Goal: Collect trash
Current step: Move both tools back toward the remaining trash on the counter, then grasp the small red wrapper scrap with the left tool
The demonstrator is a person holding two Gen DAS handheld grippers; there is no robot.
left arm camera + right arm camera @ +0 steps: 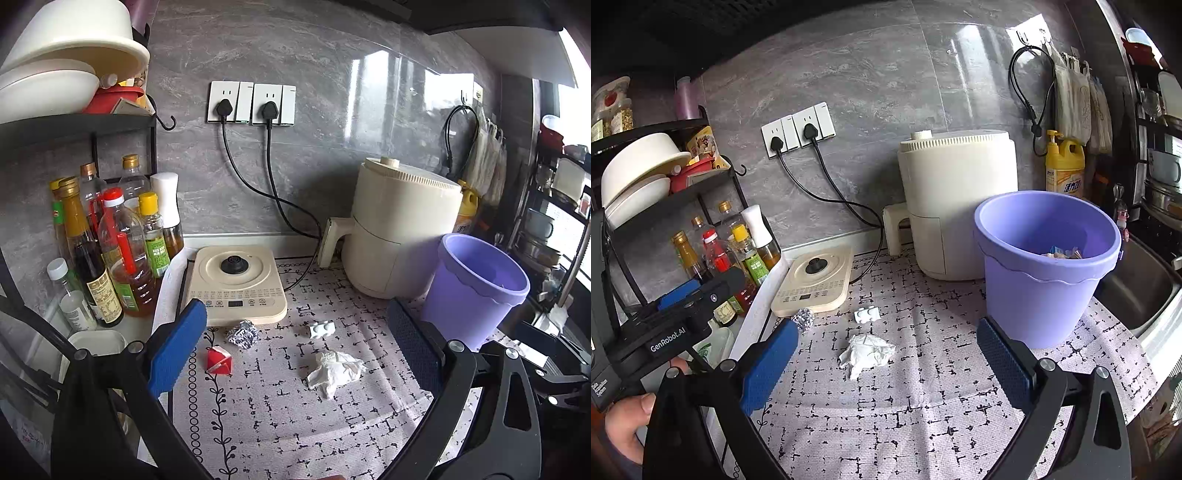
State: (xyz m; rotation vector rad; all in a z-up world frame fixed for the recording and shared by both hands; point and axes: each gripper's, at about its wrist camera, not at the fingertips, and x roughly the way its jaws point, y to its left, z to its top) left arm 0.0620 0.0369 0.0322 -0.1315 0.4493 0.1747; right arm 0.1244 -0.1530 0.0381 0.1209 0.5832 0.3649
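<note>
Both blue-padded tools hang released and empty over the patterned mat [923, 424]: the left hand-held gripper [295, 354] frames the crumpled tissue [334, 371], red wrapper [219, 361], foil ball [243, 334] and small white piece [322, 329], likely to choose one. Beside the right hand-held gripper [882, 363] stands the purple bin [1049, 273], already holding scraps, with the air fryer [956, 199], kettle base [812, 282] and bottles [738, 258] crowding the desk's back edge.

The bin [1045, 269] is lilac. The mat [280, 406] is pale pink with broken black lines. The tissue [334, 369] is white, the foil ball [242, 333] silver.
</note>
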